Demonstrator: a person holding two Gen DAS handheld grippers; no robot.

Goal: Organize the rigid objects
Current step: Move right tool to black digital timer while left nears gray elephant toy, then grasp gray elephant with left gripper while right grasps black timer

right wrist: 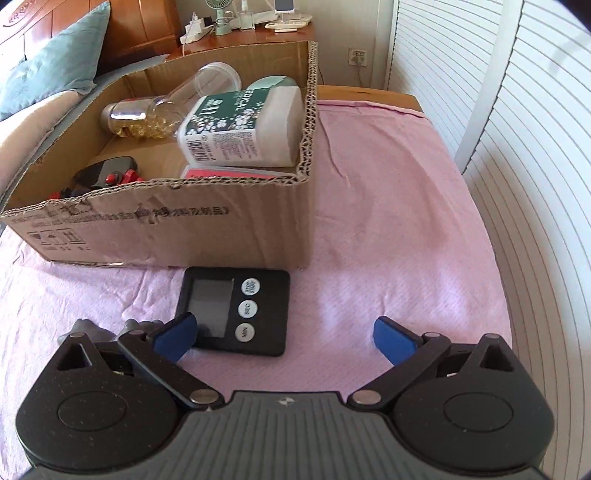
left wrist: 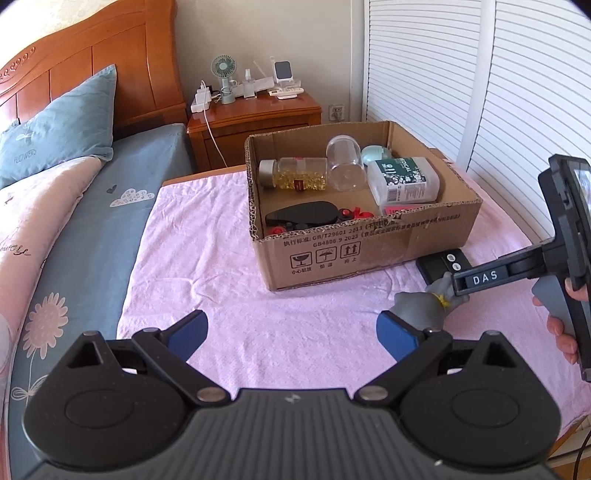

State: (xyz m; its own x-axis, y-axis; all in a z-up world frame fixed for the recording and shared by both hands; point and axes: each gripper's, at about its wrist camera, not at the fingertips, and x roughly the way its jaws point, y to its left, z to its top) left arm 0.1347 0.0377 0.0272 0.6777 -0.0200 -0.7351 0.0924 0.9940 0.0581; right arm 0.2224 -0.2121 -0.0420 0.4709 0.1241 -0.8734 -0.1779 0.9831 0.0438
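A bedroom in daylight. A wooden headboard [left wrist: 85,48] stands against a beige wall [left wrist: 266,33]. The bed [left wrist: 92,236] has a blue sheet, a teal pillow [left wrist: 62,122] and a pink floral quilt [left wrist: 33,221]. Beside it is a wooden nightstand [left wrist: 255,118] holding a small fan [left wrist: 223,74] and a power strip [left wrist: 201,103]. White louvered doors [left wrist: 443,74] line the right side. A pink cloth [left wrist: 258,325] covers the near surface.
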